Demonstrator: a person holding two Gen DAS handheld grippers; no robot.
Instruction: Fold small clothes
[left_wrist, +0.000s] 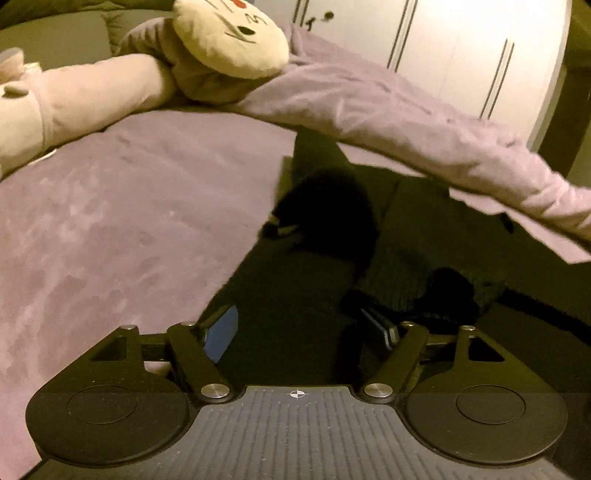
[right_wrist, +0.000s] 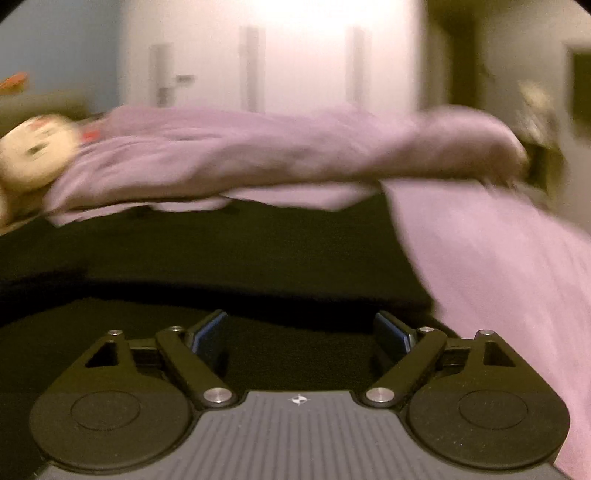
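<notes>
I have both the left gripper (left_wrist: 301, 326) and right gripper (right_wrist: 301, 332) spread wide and empty so either can pinch an edge of the dark, flat-lying cloth garment (left_wrist: 295, 295) at twelve o'clock on the mauve bedspread (left_wrist: 110, 221).

Plush toy (right_wrist: 29, 155) — blurred, edge-cropped
</notes>
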